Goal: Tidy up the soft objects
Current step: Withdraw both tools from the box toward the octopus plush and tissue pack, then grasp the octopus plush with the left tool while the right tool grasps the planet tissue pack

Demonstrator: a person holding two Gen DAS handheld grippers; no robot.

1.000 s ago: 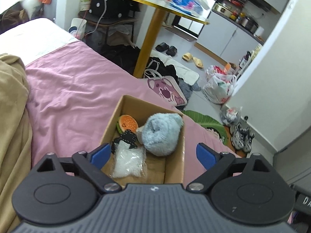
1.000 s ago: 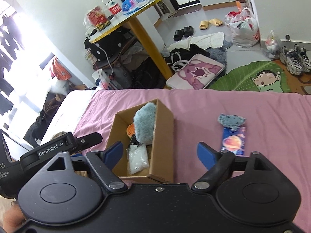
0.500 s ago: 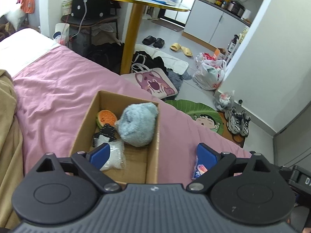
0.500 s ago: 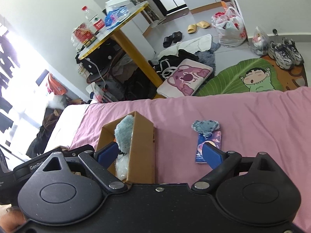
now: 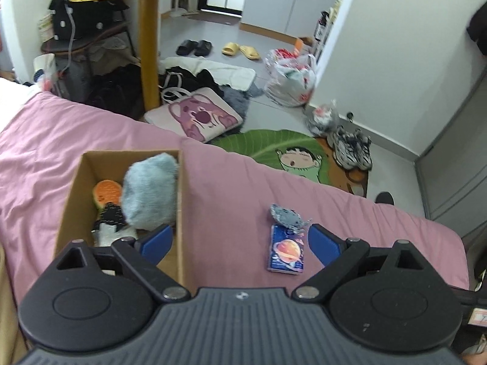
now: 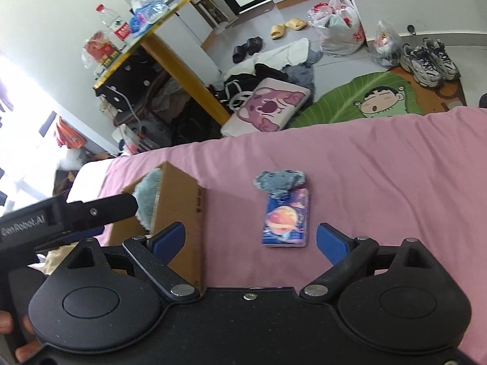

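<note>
Cardboard box point(image 5: 73, 194) sits at lower left of my left wrist view on the pink bedsheet point(image 5: 228, 188), holding a fluffy blue plush point(image 5: 150, 194), an orange slice toy point(image 5: 106, 193) and a black-and-white piece point(image 5: 111, 217). My left gripper point(image 5: 240, 241) is spread wide, holding nothing. Centre frame in my right wrist view, a small grey-blue plush point(image 6: 280, 181) lies touching the top edge of a planet-print pack point(image 6: 286, 220). My right gripper point(image 6: 251, 240) gapes empty just below it.

open sheet point(image 6: 380, 164) around pouch point(image 6: 284, 223), box wall point(image 6: 179, 213) left
</note>
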